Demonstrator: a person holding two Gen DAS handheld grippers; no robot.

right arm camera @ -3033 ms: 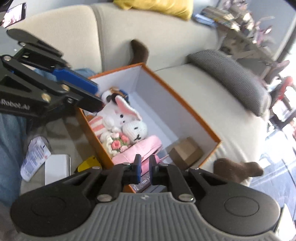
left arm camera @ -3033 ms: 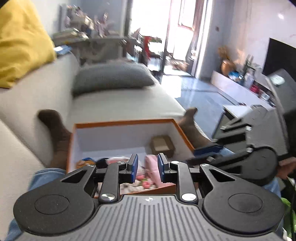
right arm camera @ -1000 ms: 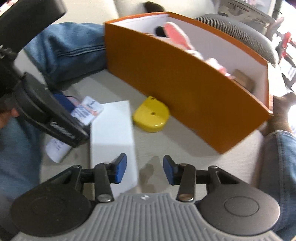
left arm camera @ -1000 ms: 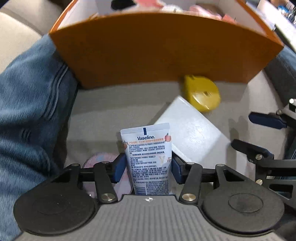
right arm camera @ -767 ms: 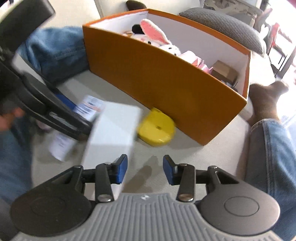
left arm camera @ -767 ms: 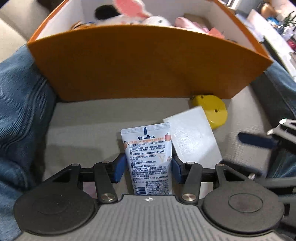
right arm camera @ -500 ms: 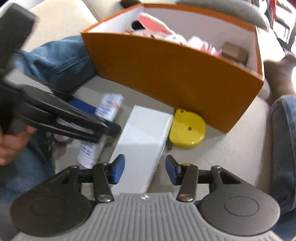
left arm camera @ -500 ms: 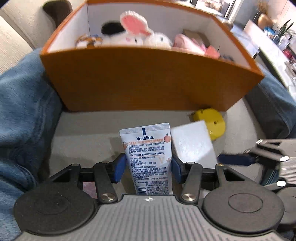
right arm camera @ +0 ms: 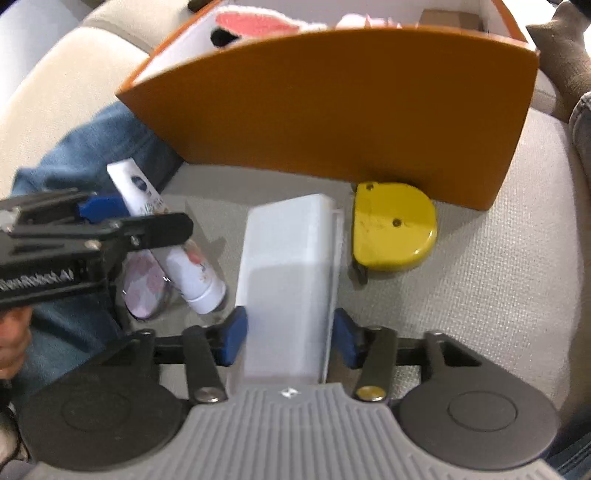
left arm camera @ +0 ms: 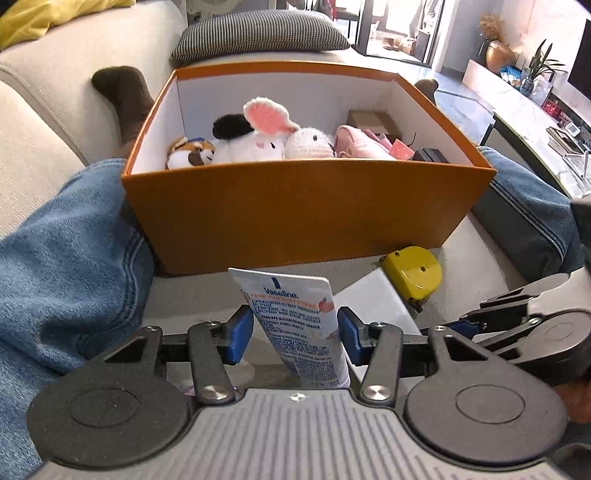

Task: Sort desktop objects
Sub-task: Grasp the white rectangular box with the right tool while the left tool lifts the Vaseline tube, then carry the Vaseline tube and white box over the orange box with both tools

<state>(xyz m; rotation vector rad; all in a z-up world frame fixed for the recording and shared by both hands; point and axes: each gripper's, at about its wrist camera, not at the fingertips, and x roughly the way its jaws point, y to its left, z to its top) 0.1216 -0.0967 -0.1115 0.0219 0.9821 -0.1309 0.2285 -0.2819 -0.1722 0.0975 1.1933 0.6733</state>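
My left gripper [left arm camera: 293,330] is shut on a white Vaseline tube [left arm camera: 295,317], its jaws still closing a little; the tube [right arm camera: 173,251] hangs tilted above the sofa seat. My right gripper [right arm camera: 288,332] is closing on a white rectangular box [right arm camera: 288,266] that lies flat on the seat, and its blue pads meet both long sides. An orange storage box [left arm camera: 303,214] stands just beyond, holding plush toys [left arm camera: 258,140]. A yellow tape measure [right arm camera: 393,229] lies against the orange box's front wall, right of the white box.
A round patterned disc [right arm camera: 142,288] lies on the seat under the tube. A person's jeans-clad legs [left arm camera: 66,266] flank the orange box on both sides. A grey cushion [left arm camera: 258,33] lies behind it, with the sofa back at left.
The left gripper has risen with the tube and tipped up, so the box's inside now shows. The right gripper rolled, moved over the white box and narrowed around it.
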